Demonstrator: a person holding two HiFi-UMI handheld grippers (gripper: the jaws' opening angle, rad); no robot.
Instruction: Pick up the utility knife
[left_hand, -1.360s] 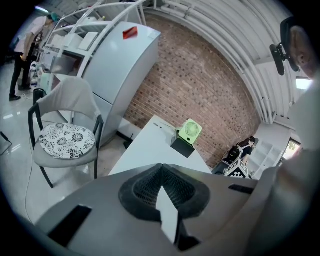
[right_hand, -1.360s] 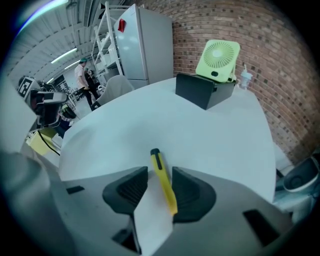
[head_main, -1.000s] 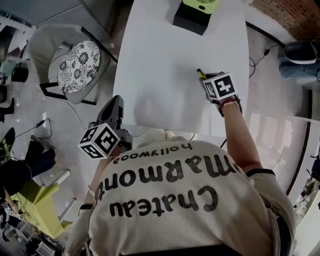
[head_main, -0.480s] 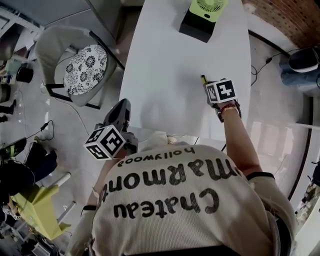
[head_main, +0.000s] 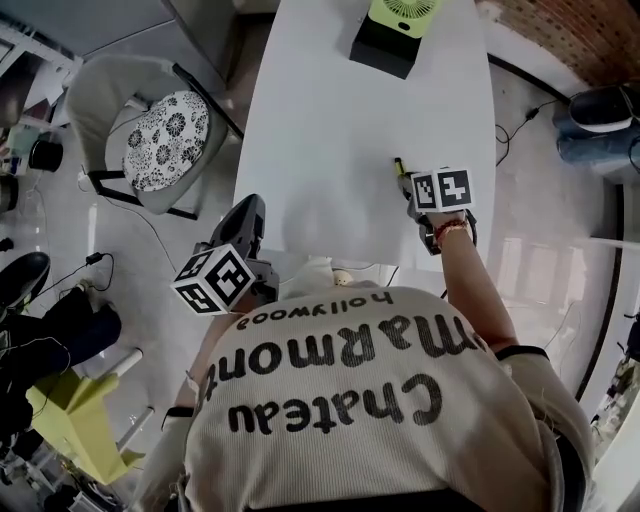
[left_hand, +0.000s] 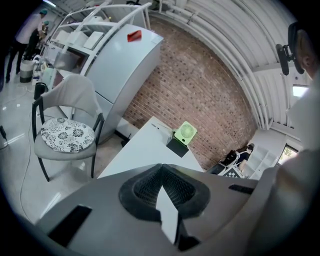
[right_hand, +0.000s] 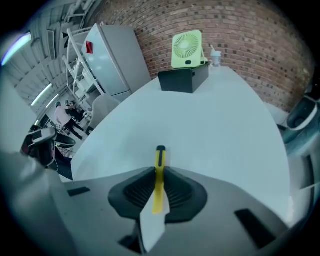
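The utility knife (right_hand: 160, 156) is slim and yellow with a black tip. It stands out between the pads of my right gripper (right_hand: 159, 172), which is shut on it just over the white table (right_hand: 220, 125). In the head view the knife's (head_main: 399, 167) end pokes out ahead of the right gripper (head_main: 407, 182), near the table's right side. My left gripper (head_main: 243, 218) hangs off the table's near left corner. Its pads meet with nothing between them in the left gripper view (left_hand: 161, 166).
A green fan (head_main: 402, 10) on a black box (head_main: 383, 45) stands at the table's far end. A grey chair with a patterned cushion (head_main: 158, 140) sits left of the table (head_main: 330, 110). A cable (head_main: 515, 120) trails on the floor at the right.
My right gripper has rolled at the wrist and shifted a little over the table, with the knife at its jaws. The left gripper has stayed where it was.
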